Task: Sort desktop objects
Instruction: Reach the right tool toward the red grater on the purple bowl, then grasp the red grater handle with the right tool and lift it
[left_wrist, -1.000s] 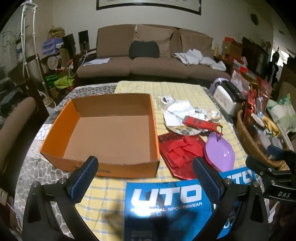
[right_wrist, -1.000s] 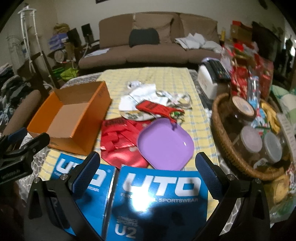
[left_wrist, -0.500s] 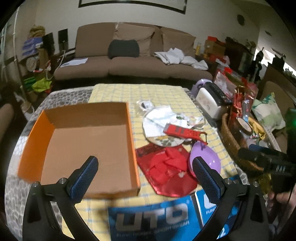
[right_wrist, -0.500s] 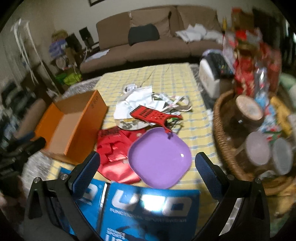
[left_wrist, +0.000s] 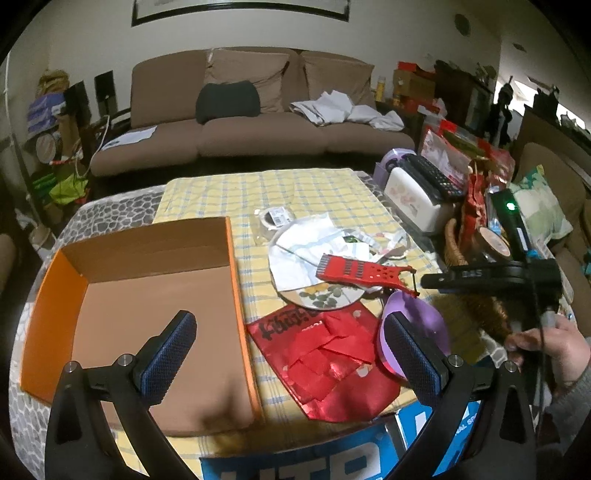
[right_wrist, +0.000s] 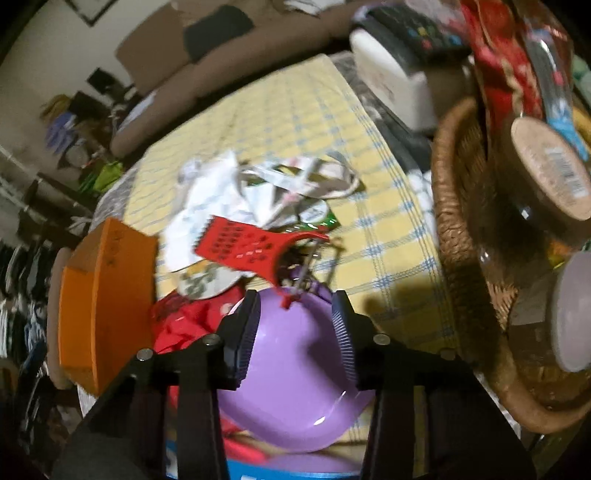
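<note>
At nine o'clock from the clutter, the orange box (left_wrist: 140, 317) sits empty beneath the left gripper (left_wrist: 290, 354), jaws spread wide as before. Toward three o'clock, the right gripper (right_wrist: 295, 332) has dropped low over the purple plate (right_wrist: 295, 376); its jaws have narrowed, still apart, gripping nothing. Its twelve o'clock shows the red grater (right_wrist: 247, 251).

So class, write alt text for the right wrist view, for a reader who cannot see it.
The right claw, half closed and holding nothing, hangs over a purple plate on a yellow checked tablecloth. A red grater lies just beyond, an orange box to the left and a wicker basket to the right.
</note>
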